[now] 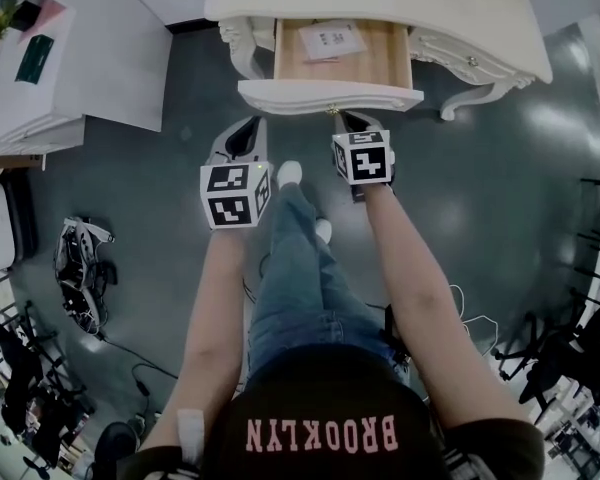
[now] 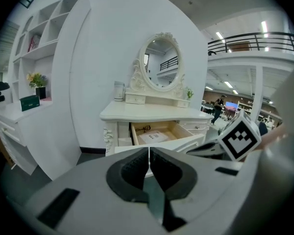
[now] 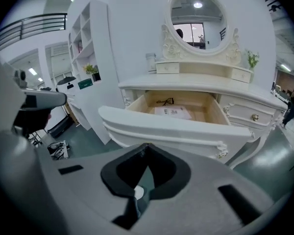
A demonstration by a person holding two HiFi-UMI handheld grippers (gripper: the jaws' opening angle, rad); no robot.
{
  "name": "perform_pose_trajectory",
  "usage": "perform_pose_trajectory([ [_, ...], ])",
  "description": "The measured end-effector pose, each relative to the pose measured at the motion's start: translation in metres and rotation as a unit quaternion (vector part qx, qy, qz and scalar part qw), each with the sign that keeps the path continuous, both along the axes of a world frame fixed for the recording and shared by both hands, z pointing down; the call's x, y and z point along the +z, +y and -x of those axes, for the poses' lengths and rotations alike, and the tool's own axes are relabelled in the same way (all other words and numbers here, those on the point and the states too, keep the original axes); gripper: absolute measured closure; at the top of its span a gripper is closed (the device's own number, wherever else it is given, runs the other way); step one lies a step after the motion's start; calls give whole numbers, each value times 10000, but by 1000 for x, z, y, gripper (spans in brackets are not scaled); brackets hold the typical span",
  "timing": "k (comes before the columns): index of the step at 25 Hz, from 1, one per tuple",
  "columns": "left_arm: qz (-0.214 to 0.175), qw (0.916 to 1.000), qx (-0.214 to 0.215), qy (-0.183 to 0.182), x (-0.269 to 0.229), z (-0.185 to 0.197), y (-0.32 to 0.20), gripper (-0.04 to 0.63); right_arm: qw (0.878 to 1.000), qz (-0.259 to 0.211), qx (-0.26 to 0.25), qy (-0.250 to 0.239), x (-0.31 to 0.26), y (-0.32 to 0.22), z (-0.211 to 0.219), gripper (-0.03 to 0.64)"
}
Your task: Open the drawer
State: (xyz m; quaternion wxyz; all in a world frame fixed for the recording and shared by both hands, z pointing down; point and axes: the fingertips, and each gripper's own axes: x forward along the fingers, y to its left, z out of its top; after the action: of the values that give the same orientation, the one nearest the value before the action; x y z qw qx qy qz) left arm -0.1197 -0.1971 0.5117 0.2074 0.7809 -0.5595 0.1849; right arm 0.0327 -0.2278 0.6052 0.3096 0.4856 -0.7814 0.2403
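The white dressing table (image 1: 480, 8) has its middle drawer (image 1: 330, 96) pulled out, showing a wooden inside with a sheet of paper (image 1: 330, 40). The drawer (image 3: 171, 129) fills the middle of the right gripper view, and in the left gripper view the drawer (image 2: 159, 133) shows further off. My right gripper (image 1: 350, 120) (image 3: 146, 151) hangs just in front of the drawer's front, at its small gold knob, jaws shut with nothing between them. To its left my left gripper (image 1: 248, 128) (image 2: 149, 153) is also shut and empty, a little off the drawer's front.
A white shelf unit (image 1: 40, 78) stands at the left. A spare gripper device (image 1: 80, 268) and cables lie on the grey floor at the lower left. Chairs (image 1: 570, 358) crowd the right edge. The person's legs and white shoes (image 1: 290, 173) are below the drawer.
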Motion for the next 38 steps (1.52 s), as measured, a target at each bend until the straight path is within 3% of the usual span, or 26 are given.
perform_pose_trajectory([
  [21,-605,9969,502,47,-74,-43,-13,588,9965,-787,-115,-269,-119,18,-16,620],
  [38,-1265,9908,459,98,-143,-49,-18,588,9796,-1915,-51,-601,-227,30,-37,620],
])
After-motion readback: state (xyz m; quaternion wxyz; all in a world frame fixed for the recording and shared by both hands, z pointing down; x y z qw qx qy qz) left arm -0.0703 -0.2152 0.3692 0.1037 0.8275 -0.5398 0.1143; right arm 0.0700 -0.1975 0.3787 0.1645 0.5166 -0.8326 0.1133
